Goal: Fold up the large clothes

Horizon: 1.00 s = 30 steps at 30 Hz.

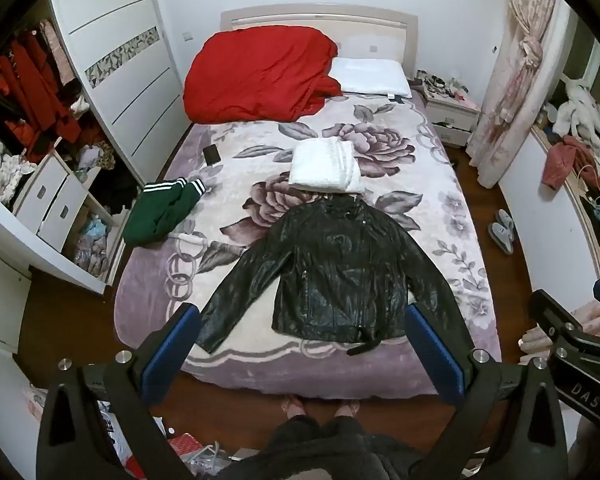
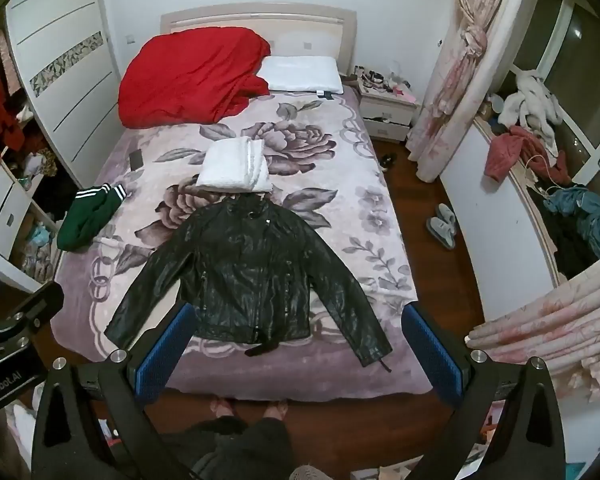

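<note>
Black leather jacket [image 1: 332, 268] lies flat on floral blanket [image 1: 440, 184], ahead of and between both grippers' fingers, long axis running away from them, collar far, hem near, sleeves splayed outward. Left gripper [image 1: 300, 344] and right gripper [image 2: 300, 344] spread wide, grasping nothing.

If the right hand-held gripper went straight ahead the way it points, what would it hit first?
Probably the black leather jacket spread flat on the bed. The open right hand-held gripper aims near its hem, though depth is unclear.
</note>
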Tool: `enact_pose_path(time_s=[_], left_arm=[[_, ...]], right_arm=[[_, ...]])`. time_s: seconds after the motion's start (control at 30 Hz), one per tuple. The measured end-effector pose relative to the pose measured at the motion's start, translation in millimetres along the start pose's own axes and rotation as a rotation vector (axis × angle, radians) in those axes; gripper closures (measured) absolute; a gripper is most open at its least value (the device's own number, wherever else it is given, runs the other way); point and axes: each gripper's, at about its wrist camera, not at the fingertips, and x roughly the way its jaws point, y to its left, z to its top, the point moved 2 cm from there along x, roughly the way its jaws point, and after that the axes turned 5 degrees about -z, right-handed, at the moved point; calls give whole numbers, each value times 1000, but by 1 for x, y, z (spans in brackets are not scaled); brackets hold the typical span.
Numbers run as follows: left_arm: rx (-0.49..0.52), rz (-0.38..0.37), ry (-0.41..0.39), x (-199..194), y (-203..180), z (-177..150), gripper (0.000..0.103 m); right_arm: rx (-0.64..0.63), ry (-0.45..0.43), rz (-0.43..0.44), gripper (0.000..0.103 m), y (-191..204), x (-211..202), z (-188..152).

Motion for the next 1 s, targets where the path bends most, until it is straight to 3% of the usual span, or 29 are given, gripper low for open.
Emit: enact_pose_path(time_s=[1.0], left_arm=[[-9,-6,-23,-15,4,10,0]], right_arm=[[-5,-11,5,0,10,-21,5]])
